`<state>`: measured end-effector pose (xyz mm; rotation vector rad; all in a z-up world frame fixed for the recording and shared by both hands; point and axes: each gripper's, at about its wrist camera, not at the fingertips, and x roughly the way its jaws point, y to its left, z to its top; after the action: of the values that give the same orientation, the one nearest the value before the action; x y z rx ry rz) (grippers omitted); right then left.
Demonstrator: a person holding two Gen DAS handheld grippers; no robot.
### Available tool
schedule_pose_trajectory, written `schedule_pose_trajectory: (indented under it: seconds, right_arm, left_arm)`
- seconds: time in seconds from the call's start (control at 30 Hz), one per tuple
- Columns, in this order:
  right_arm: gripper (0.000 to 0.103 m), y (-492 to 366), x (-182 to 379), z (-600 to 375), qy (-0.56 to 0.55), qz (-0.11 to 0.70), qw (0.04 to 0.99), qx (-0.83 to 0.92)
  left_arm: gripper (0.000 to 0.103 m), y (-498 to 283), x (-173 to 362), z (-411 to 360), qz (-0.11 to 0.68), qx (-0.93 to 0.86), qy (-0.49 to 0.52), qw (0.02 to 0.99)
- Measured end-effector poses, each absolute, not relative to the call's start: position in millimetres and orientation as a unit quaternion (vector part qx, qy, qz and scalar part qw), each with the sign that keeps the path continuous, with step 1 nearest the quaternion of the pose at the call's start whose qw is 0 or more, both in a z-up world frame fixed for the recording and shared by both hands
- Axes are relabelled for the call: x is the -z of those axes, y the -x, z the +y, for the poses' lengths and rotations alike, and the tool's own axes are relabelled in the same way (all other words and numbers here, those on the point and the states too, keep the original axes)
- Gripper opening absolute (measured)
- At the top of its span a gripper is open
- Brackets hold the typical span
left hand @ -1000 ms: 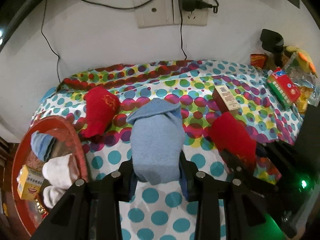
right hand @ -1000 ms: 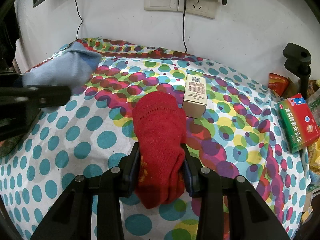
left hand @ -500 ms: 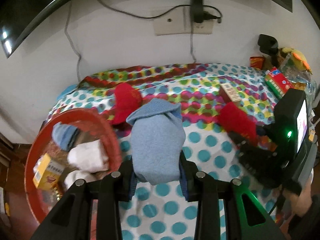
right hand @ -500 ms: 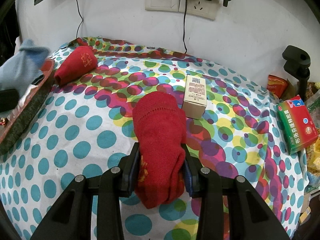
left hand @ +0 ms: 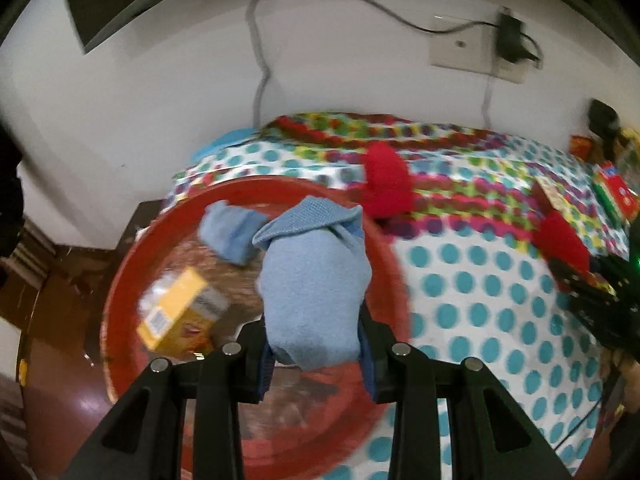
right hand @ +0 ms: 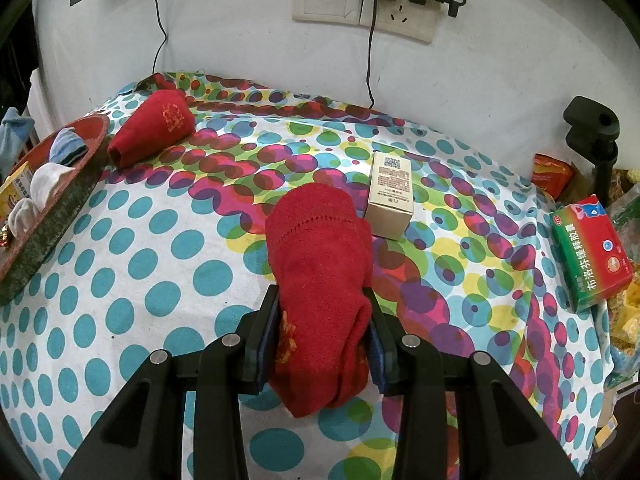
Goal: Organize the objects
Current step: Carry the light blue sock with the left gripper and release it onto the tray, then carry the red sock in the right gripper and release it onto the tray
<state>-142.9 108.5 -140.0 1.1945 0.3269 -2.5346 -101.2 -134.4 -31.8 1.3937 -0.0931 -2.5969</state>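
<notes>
My left gripper [left hand: 316, 354] is shut on a rolled light blue sock [left hand: 314, 280] and holds it over the round red tray [left hand: 132, 272]. In the tray lie another blue sock [left hand: 230, 232] and a yellow box [left hand: 180, 312]. My right gripper [right hand: 320, 344] is shut on a rolled red sock [right hand: 320, 272] just above the dotted tablecloth [right hand: 140, 280]. A second red sock [right hand: 154, 126] lies on the cloth beside the tray [right hand: 52, 220], which also holds white socks [right hand: 44, 180]. The far edge of the left view shows the right gripper with its red sock [left hand: 564, 244].
A beige carton [right hand: 390, 196] lies right behind the red sock in my right gripper. A green and red medicine box [right hand: 590, 256] and snack packets sit at the right edge. A black stand [right hand: 596, 132] rises at the back right. Cables hang from wall sockets [right hand: 360, 0].
My left gripper has carried the blue sock leftward from over the tablecloth to over the red tray. The right gripper and its red sock have stayed still.
</notes>
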Motion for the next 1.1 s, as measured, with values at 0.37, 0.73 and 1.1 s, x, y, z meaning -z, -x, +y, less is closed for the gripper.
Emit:
schedule_pose_trajectory:
  seconds: [0.37, 0.73, 1.1]
  right_arm:
    - [0.036, 142, 140, 108, -0.417, 0.117, 0.158, 0.887]
    - [0.037, 139, 140, 110, -0.413, 0.128, 0.152, 0.889]
    - [0.038, 139, 141, 110, -0.414, 0.127, 0.151, 0.889]
  left_arm:
    - [0.035, 117, 30, -237, -0.007, 0.858, -0.492, 0.148]
    - [0.042, 135, 52, -285, 0.017, 0.838, -0.52, 0.162]
    - [0.052, 116, 51, -282, 0.046, 0.843, -0.504, 0.182]
